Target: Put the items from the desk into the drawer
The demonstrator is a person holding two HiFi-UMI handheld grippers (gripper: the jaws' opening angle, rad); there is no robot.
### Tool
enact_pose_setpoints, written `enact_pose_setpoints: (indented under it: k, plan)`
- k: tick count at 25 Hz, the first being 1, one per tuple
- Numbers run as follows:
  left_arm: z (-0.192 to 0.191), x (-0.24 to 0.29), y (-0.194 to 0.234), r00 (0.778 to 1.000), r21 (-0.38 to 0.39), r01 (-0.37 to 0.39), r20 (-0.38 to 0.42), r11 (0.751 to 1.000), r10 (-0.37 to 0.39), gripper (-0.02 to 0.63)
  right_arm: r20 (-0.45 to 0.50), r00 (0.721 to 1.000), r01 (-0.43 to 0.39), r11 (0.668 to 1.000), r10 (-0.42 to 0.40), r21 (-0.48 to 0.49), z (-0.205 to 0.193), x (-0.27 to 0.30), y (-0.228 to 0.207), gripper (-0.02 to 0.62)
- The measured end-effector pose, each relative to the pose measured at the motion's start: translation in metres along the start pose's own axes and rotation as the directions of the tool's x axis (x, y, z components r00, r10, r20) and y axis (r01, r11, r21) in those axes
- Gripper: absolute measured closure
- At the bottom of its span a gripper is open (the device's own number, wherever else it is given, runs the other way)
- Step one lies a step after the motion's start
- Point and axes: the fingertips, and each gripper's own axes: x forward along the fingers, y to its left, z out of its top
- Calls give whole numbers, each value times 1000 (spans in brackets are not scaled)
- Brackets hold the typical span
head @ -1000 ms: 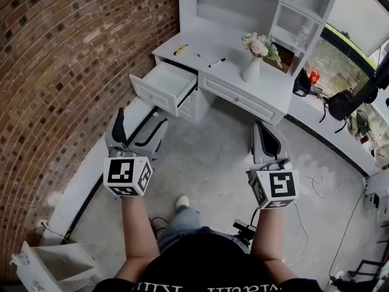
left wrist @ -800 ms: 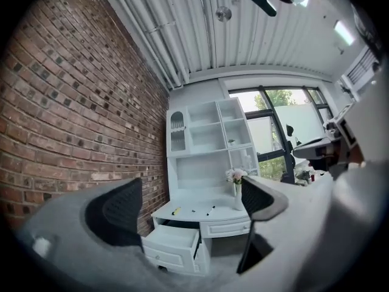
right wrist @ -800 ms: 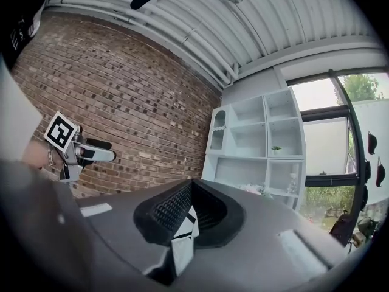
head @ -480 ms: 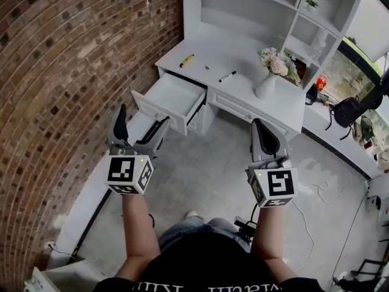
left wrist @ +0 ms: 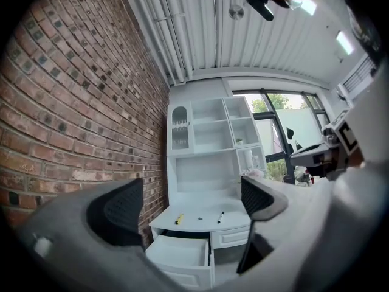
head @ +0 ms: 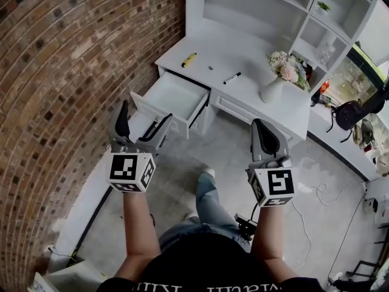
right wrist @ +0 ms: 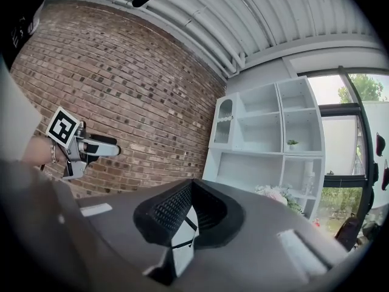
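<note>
A white desk (head: 246,53) stands ahead against the brick wall. Its left drawer (head: 173,97) is pulled open and looks empty. On the desktop lie a yellow marker (head: 189,59), a small dark bit (head: 211,67) and a black pen (head: 231,78). The same desk (left wrist: 200,221), yellow marker (left wrist: 179,218) and black pen (left wrist: 220,216) show in the left gripper view. My left gripper (head: 142,120) is open and empty, a short way in front of the drawer. My right gripper (head: 265,133) is shut with nothing in it, out over the floor.
A white vase of flowers (head: 281,75) stands at the desk's right end, below open white shelves (head: 316,23). The brick wall (head: 67,72) runs along the left. A cable (head: 319,190) lies on the grey floor at right. The person's leg (head: 206,193) steps between the grippers.
The person has walked closer to the desk; the desk and drawer now sit nearer in the head view. A leg has swung forward. Both grippers keep their pose.
</note>
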Motion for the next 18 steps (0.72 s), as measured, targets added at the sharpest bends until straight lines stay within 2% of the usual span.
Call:
enact_pose_setpoints:
  k: [8,18]
  plan:
    - [-21,54,29,999,28,-29,-31,999,30,86,-6,999,-41,999,41,10,-17,70,-9,589]
    - [-47,191,73,997,28,-14,-82,1000,16,86,-26,997,-67,997,67,26,-36,209,-55,589]
